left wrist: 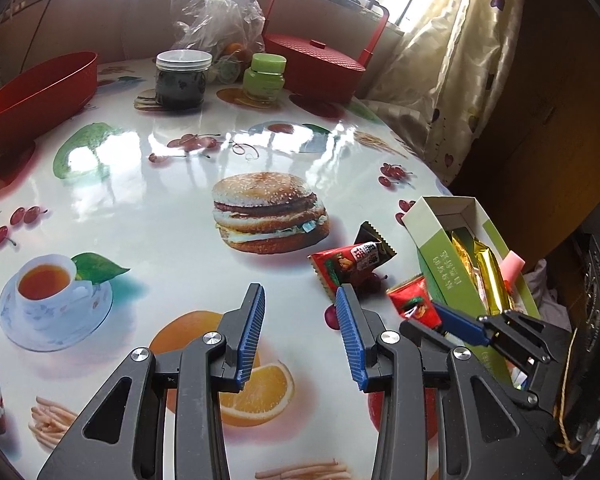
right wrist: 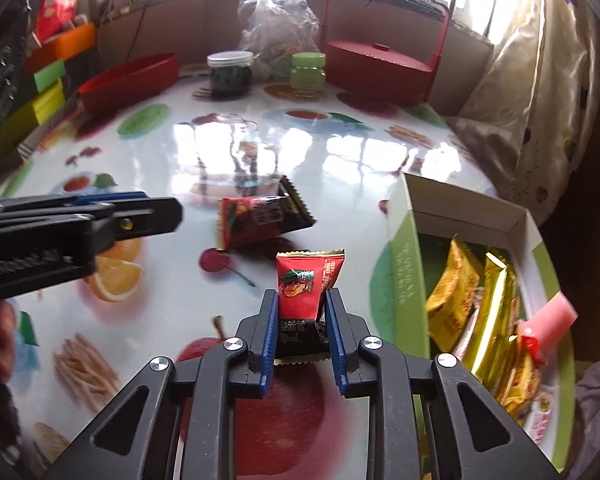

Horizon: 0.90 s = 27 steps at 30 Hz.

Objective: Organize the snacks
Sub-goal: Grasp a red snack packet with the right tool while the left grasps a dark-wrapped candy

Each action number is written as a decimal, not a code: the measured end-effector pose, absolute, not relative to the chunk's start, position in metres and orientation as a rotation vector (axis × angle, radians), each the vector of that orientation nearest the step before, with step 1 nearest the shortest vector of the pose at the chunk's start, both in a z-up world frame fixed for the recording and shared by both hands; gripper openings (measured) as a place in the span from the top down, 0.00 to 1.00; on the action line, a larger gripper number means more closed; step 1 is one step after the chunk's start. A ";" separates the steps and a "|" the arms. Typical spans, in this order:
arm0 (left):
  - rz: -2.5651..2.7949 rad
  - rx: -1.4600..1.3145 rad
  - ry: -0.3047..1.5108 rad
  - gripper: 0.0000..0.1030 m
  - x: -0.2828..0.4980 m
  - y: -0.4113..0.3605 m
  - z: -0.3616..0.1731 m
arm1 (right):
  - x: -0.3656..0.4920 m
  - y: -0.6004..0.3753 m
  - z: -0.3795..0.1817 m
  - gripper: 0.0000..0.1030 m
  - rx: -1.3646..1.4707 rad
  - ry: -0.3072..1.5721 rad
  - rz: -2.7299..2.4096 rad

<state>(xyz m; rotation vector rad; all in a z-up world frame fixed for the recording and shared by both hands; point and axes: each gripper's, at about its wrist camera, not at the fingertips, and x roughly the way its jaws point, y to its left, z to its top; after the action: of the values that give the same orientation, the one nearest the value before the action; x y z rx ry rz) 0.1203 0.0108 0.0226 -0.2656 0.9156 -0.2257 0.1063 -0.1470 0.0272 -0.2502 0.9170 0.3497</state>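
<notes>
1. Two packets (right wrist: 265, 216) lie loose mid-table, just beyond your right gripper (right wrist: 302, 312), with bare glossy table (left wrist: 172, 208) stretching past them to the jars (left wrist: 183, 78).
2. Your right gripper is closed on a red snack (right wrist: 305, 284), held upright just left of the box (right wrist: 406, 280).
3. Your left gripper (left wrist: 300, 316) stands wide apart, holding nothing.
4. The box sits at the table's right edge; its near end is cut off from view.
5. Gold packets (right wrist: 484, 308) fill the box; their print is unreadable.

Open tabletop (left wrist: 172, 208) ahead; a loose snack packet (right wrist: 260, 220) and green box (right wrist: 404, 280) crowd the right.
</notes>
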 end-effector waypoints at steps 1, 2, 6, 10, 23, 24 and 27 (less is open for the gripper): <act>-0.229 -0.260 0.918 0.62 0.121 0.010 0.022 | 0.106 -0.148 0.027 0.79 -0.230 0.920 0.363; -0.233 -0.252 0.920 0.62 0.122 0.009 0.022 | 0.105 -0.148 0.028 0.79 -0.218 0.922 0.369; -0.260 -0.220 0.920 0.62 0.126 0.002 0.022 | 0.101 -0.148 0.029 0.79 -0.177 0.934 0.394; -0.291 -0.191 0.925 0.51 0.132 -0.008 0.022 | 0.095 -0.149 0.030 0.79 -0.156 0.937 0.405; -0.350 -0.032 0.941 0.44 0.159 -0.039 0.018 | 0.079 -0.168 0.030 0.79 -0.060 0.949 0.378; -0.351 -0.019 0.944 0.44 0.160 -0.041 0.017 | 0.078 -0.169 0.030 0.79 -0.054 0.949 0.375; -0.349 0.009 0.943 0.44 0.163 -0.046 0.015 | 0.076 -0.172 0.030 0.79 -0.042 0.948 0.373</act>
<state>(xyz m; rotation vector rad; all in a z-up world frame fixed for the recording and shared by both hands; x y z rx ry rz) 0.1628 -0.0455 0.0155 0.0088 0.9432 -0.3486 0.0762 -0.1718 0.0299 -0.0419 0.9477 0.3726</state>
